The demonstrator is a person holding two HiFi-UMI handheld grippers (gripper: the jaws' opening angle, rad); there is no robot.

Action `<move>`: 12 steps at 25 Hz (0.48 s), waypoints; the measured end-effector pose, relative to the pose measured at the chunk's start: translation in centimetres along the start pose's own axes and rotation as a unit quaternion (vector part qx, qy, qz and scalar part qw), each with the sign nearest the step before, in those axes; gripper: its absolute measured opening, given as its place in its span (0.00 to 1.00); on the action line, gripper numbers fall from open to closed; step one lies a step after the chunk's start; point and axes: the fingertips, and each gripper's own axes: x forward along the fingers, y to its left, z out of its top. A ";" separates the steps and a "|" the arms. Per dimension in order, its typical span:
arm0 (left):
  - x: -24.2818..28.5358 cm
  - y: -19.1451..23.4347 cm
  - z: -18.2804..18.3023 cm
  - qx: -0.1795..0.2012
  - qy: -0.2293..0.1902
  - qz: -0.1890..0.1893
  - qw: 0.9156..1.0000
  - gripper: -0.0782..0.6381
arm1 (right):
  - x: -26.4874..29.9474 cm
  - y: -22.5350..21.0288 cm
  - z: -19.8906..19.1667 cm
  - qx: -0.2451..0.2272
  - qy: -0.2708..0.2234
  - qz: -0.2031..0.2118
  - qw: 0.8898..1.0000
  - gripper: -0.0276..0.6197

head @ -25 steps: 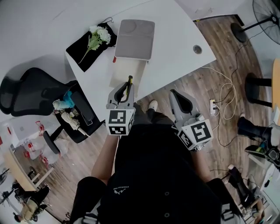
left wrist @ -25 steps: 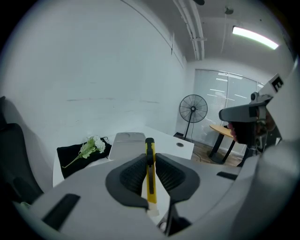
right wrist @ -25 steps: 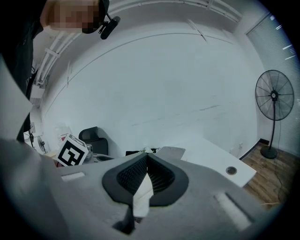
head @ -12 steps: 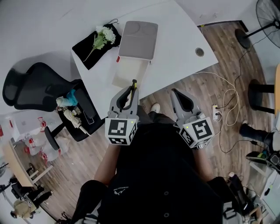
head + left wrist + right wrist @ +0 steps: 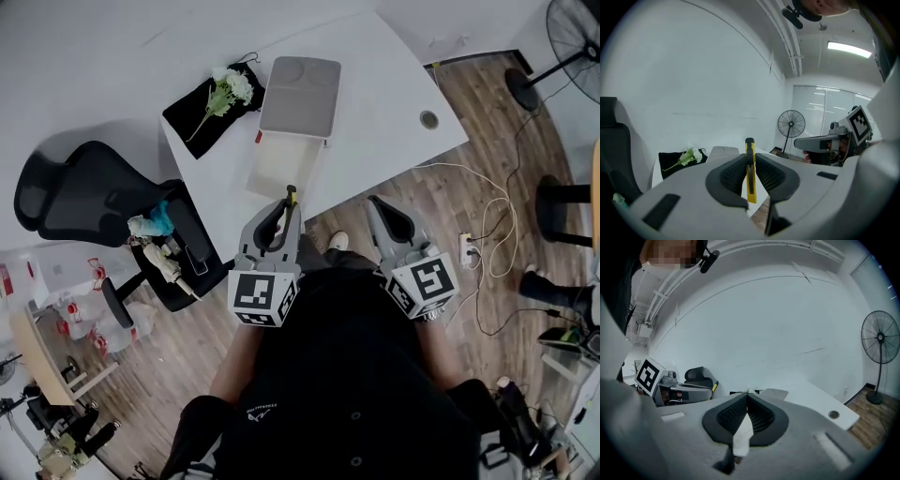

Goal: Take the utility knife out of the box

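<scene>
- between the pads of my left tool stands the utility knife, yellow with a black slider, held upright; the tool is clamped on its body, with one end sticking up past the pads and the other hanging below them.
- head view: the left tool is raised at the near edge of the worktop, jaws pointing away from me.
- the knife is out of the box and apart from it, just on my side of the box's near end.
- the box lies open on the worktop, pale inside; its grey lid lies flat at the far end, touching it. i cannot tell what, if anything, is in it.
- my right tool is closed, pad tips meeting, nothing between them; it is held beside the left one, off the worktop's near edge and above the wooden floor.
- left of the box, a black cloth lies on the worktop with white flowers on it.
- a black office chair stands at the worktop's left end.
</scene>
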 end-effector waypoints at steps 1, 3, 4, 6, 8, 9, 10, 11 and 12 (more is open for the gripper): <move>-0.1 0.0 0.0 -0.001 -0.001 0.000 1.000 0.19 | 0.1 0.0 0.1 -0.001 0.000 0.001 1.000 0.05; -0.1 0.0 0.1 -0.003 -0.003 0.001 1.000 0.19 | 0.3 0.1 0.3 -0.004 0.000 0.003 1.000 0.05; 0.0 0.0 0.2 -0.004 -0.003 0.001 1.000 0.19 | 0.3 0.1 0.4 -0.005 0.000 0.003 1.000 0.05; 0.1 0.2 0.3 -0.007 -0.003 0.001 1.000 0.19 | 0.4 0.1 0.6 -0.005 0.000 0.002 1.000 0.05; 0.2 0.3 0.3 -0.007 -0.004 0.001 1.000 0.19 | 0.5 0.1 0.6 -0.006 -0.001 0.001 1.000 0.05; 0.2 0.3 0.4 -0.005 -0.006 0.000 1.000 0.19 | 0.5 0.1 0.7 -0.006 -0.001 0.000 1.000 0.05; 0.2 0.2 0.6 -0.003 -0.008 -0.001 1.000 0.19 | 0.5 0.1 0.7 -0.006 -0.003 0.000 1.000 0.05; 0.2 0.2 0.8 -0.001 -0.011 -0.002 1.000 0.19 | 0.5 0.1 0.8 -0.006 -0.005 -0.001 1.000 0.05; 0.3 0.1 1.1 0.000 -0.013 -0.004 1.000 0.19 | 0.4 0.0 0.9 -0.006 -0.006 -0.002 1.000 0.05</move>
